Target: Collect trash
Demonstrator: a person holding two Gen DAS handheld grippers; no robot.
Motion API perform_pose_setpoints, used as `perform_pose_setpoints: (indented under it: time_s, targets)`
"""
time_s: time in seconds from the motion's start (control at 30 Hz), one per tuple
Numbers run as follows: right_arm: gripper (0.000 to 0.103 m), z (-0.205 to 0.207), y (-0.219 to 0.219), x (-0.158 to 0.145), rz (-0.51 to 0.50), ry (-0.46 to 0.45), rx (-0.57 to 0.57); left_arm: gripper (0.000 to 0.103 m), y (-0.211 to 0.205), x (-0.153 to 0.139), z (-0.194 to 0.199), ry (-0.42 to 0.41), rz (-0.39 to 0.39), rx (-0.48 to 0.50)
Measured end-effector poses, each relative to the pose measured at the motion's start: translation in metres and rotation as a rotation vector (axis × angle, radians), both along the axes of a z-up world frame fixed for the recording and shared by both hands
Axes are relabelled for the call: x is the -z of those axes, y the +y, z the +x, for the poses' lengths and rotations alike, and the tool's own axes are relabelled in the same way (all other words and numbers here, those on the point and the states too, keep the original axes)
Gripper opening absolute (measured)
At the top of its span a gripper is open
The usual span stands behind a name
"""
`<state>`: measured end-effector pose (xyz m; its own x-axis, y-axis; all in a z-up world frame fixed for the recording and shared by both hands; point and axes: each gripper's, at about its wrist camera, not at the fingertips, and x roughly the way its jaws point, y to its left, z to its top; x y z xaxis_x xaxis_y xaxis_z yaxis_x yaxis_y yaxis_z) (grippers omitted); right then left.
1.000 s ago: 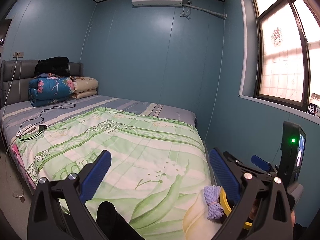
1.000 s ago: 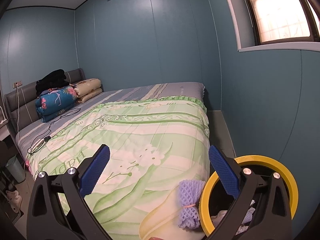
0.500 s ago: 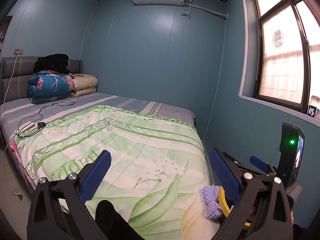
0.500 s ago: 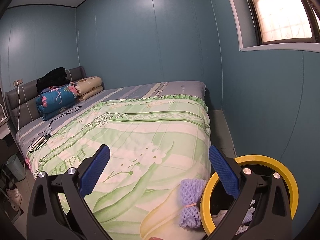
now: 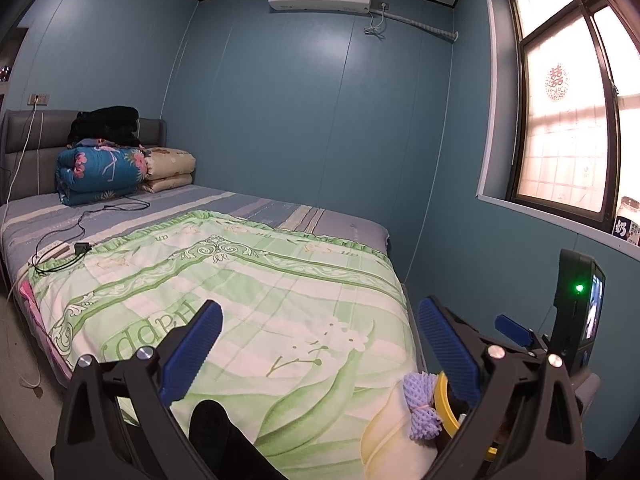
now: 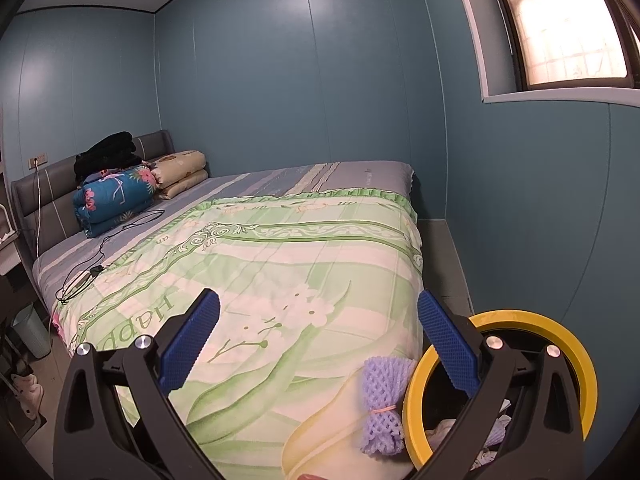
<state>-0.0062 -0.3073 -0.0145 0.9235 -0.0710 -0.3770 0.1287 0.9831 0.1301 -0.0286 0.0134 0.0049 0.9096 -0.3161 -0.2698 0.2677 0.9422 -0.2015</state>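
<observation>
Lying at the bed's near corner, low right in both views, a purple foam net (image 6: 382, 408) tied with a band touches the yellow-rimmed bin (image 6: 576, 344). The right gripper (image 6: 318, 340) and left gripper (image 5: 320, 346) both gape wide, holding nothing. Only the right view shows crumpled paper inside the bin; only the left shows a jar (image 5: 628, 222) on the windowsill.
</observation>
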Motion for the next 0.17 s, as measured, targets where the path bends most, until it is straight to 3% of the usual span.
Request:
perform_pose_setpoints:
  time_s: [0.17]
  targets:
    - [0.095,0.0012,0.0009,0.0022,0.0,0.006,-0.004,0.095,0.001,0.0002,0.0008,0.006,-0.007,-0.004]
